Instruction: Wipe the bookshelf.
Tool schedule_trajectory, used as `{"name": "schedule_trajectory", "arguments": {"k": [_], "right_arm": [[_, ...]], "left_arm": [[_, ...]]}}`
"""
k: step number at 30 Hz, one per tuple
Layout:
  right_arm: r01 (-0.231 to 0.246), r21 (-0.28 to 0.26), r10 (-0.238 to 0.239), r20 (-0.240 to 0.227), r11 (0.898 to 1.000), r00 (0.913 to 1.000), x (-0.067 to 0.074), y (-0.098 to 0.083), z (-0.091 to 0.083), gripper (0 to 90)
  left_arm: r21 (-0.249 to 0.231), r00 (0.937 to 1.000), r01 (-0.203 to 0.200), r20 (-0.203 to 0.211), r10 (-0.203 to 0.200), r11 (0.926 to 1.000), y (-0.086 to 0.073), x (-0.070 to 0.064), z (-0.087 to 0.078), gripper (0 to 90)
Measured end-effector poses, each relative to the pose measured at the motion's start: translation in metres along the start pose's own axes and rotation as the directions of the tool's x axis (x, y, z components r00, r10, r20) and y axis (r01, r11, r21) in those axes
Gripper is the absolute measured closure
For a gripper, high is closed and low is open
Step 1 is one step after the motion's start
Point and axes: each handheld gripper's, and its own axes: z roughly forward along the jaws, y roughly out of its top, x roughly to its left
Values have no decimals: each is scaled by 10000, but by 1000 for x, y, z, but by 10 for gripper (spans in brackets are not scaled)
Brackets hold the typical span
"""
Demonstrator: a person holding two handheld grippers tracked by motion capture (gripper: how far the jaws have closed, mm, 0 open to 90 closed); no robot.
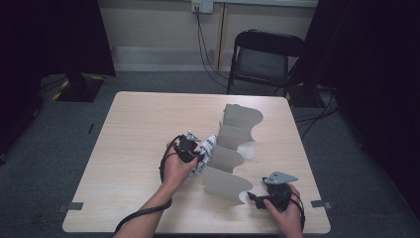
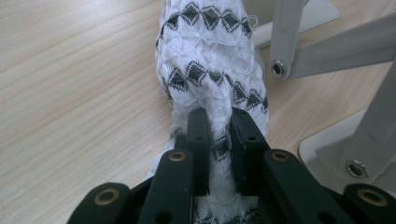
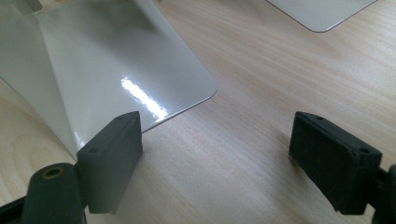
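This is looking like a recording studio or lab corner, not a home. A lone light wooden table (image 1: 143,129) is standing on grey carpet (image 1: 44,163), with black curtains (image 1: 49,34) hanging at far left and far right. Tape marks (image 1: 75,206) are sitting by the table's near corners. Cables (image 1: 205,54) are running down from a wall socket (image 1: 202,6) at the far side, and a black folding chair (image 1: 262,57) is waiting behind the table.
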Motion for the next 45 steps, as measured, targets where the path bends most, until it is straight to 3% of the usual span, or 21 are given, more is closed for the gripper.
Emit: {"name": "schedule_trajectory", "arguments": {"k": [5, 9, 16, 20, 25, 30, 35, 39, 45], "right_arm": [[0, 1, 0, -2, 10000, 10000, 0, 0, 0, 164], [3, 0, -3, -3, 10000, 10000, 0, 0, 0, 164], [2, 2, -2, -3, 10000, 10000, 0, 0, 0, 164], [3, 3, -3, -3, 10000, 10000, 0, 0, 0, 164], [2, 0, -2, -2, 10000, 10000, 0, 0, 0, 164], [4, 1, -4, 2, 10000, 10000, 0, 0, 0, 164], [3, 0, -3, 0, 10000, 10000, 0, 0, 0, 164], [5, -1, -5, 3, 10000, 10000, 0, 0, 0, 164], [4, -1, -4, 1, 10000, 10000, 0, 0, 0, 164]], "left_arm": [[-235, 9999, 118, -123, -120, 9997, -1, 0, 1, 768], [-504, 9998, 19, -177, -28, 9987, -5, 5, -3, 677], [-847, 9997, -81, -240, 61, 9964, -10, 7, -23, 556], [-793, 9995, 53, -310, -78, 9968, -16, 8, -34, 519], [-459, 9997, -53, -255, 41, 9989, -25, 7, -31, 484], [-249, 9990, -268, -353, 260, 9993, -33, 5, -17, 496], [-105, 9952, -831, -535, 824, 9965, -32, 2, -15, 564], [-37, 9974, -667, -287, 665, 9978, -30, 1, -14, 741], [121, 9997, -220, -86, 221, 9997, -24, 3, -15, 798]]}}
